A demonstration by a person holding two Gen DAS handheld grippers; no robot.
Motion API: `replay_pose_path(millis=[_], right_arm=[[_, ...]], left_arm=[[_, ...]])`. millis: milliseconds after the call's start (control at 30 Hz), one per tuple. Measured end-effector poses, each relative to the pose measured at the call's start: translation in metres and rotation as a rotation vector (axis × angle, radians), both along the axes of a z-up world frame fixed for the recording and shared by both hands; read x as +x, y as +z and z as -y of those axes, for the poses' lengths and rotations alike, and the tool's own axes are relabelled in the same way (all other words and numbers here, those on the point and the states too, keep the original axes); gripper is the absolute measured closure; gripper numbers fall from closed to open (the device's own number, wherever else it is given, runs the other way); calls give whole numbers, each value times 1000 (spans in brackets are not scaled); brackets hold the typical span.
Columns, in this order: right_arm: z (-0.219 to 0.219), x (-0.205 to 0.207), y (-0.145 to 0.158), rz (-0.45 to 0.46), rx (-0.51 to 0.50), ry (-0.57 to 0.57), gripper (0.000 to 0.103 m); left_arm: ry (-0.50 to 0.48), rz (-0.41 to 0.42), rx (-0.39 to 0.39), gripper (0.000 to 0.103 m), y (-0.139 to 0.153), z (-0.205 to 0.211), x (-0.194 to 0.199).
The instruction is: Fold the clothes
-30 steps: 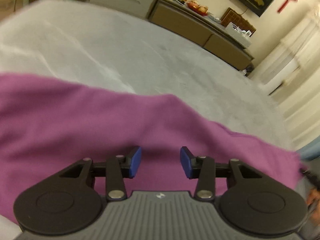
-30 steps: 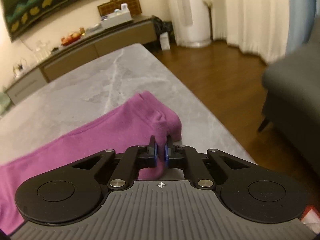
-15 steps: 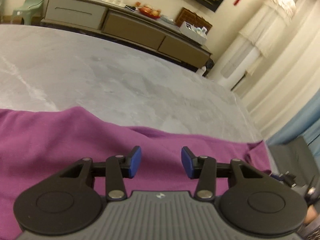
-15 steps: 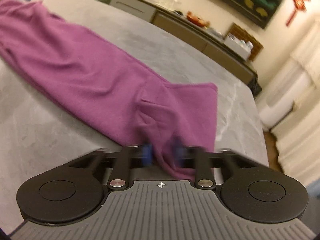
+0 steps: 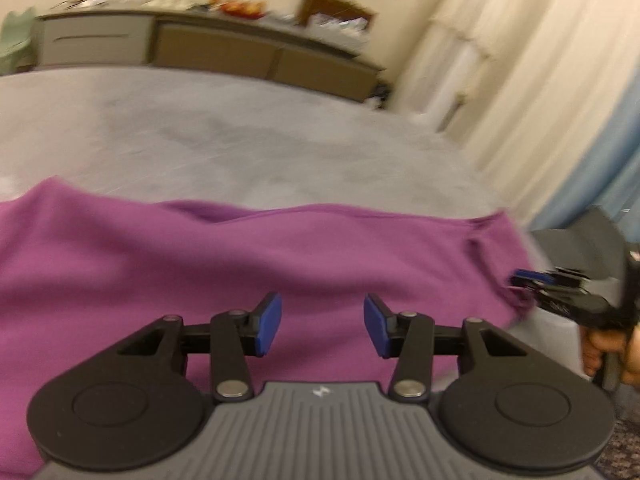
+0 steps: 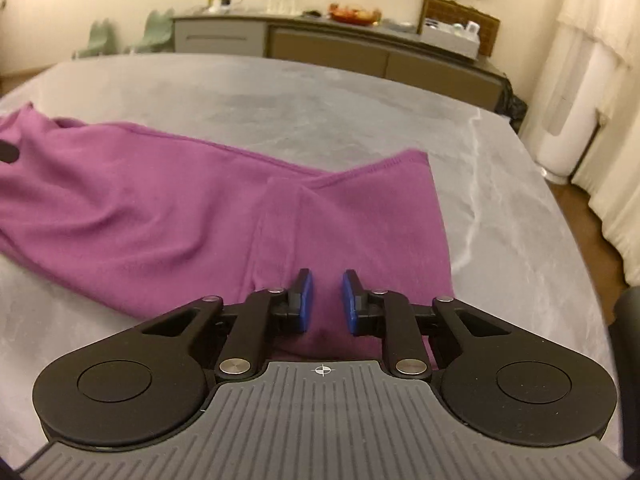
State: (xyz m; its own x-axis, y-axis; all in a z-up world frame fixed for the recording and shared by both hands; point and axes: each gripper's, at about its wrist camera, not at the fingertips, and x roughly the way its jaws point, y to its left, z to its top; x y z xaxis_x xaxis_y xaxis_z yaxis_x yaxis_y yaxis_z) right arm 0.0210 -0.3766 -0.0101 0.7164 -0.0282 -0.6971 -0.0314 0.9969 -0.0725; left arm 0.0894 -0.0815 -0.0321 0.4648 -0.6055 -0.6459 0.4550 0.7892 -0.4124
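A purple garment [image 6: 168, 208] lies stretched along the grey marble table [image 6: 320, 108], with a folded-over end near the right side. It fills the lower left wrist view too [image 5: 240, 256]. My right gripper [image 6: 326, 302] is open over that near end, the cloth lying between and under its blue pads, not pinched. My left gripper [image 5: 322, 326] is open and empty, hovering over the middle of the garment. The right gripper also shows at the right edge of the left wrist view [image 5: 560, 292], at the garment's end.
A long sideboard [image 6: 360, 44] with dishes and a fruit bowl stands behind the table. White curtains [image 6: 600, 80] and a white floor appliance [image 6: 568, 140] are to the right. Green chairs [image 6: 156, 32] stand at the back left. The table edge runs close on the right.
My right gripper has opened and let go of the garment's end, which now lies flat on the table. The left gripper stays open and has swung its view to the right.
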Motion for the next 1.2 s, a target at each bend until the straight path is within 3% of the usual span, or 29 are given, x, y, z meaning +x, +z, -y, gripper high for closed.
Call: replay_pose_path(millis=[67, 167, 267, 300, 500, 533, 600, 633, 733, 800, 900, 967, 1000, 1033, 1067, 1133, 1200], right_arm=[[9, -14, 15, 65, 40, -20, 57], [16, -40, 29, 125, -9, -22, 53], [11, -64, 25, 112, -29, 21, 53], [11, -65, 22, 103, -39, 35, 52], [24, -73, 3, 42, -58, -1, 46], [30, -74, 2, 35, -40, -19, 44], [46, -75, 0, 31, 23, -50, 41], [53, -74, -1, 34, 63, -65, 40], [73, -83, 0, 58, 194, -115, 37], [85, -89, -1, 74, 274, -153, 32], [97, -82, -8, 69, 359, -197, 31], [98, -76, -14, 56, 386, -204, 31], [95, -73, -16, 54, 390, -198, 32], [93, -70, -18, 52, 394, -191, 35], [90, -68, -18, 49, 386, -181, 49], [82, -65, -17, 46, 333, -164, 83], [69, -66, -10, 64, 251, -140, 93]], left_arm=[[-23, -56, -77, 48, 1, 14, 1], [-42, -159, -209, 44, 1, 56, 11], [-72, -213, -248, 43, 1, 116, 24], [-91, -238, -243, 43, -1, 139, 28], [-66, -238, -35, 46, -24, 234, 37], [-56, -231, -12, 52, -28, 243, 37], [-52, -173, 34, 88, -25, 254, 34], [-51, -142, 57, 95, -24, 260, 32], [-4, -50, 68, 95, -9, 261, 30], [26, -46, 58, 95, -5, 253, 33], [15, -86, 173, 91, -25, 260, 33], [14, -102, 155, 81, -27, 257, 30], [19, -113, 145, 78, -26, 254, 30], [48, -120, 136, 67, -22, 247, 28], [83, -102, 130, 56, -15, 241, 25], [154, -59, 119, 51, 0, 229, 18], [180, -20, 96, 46, 17, 221, 12]])
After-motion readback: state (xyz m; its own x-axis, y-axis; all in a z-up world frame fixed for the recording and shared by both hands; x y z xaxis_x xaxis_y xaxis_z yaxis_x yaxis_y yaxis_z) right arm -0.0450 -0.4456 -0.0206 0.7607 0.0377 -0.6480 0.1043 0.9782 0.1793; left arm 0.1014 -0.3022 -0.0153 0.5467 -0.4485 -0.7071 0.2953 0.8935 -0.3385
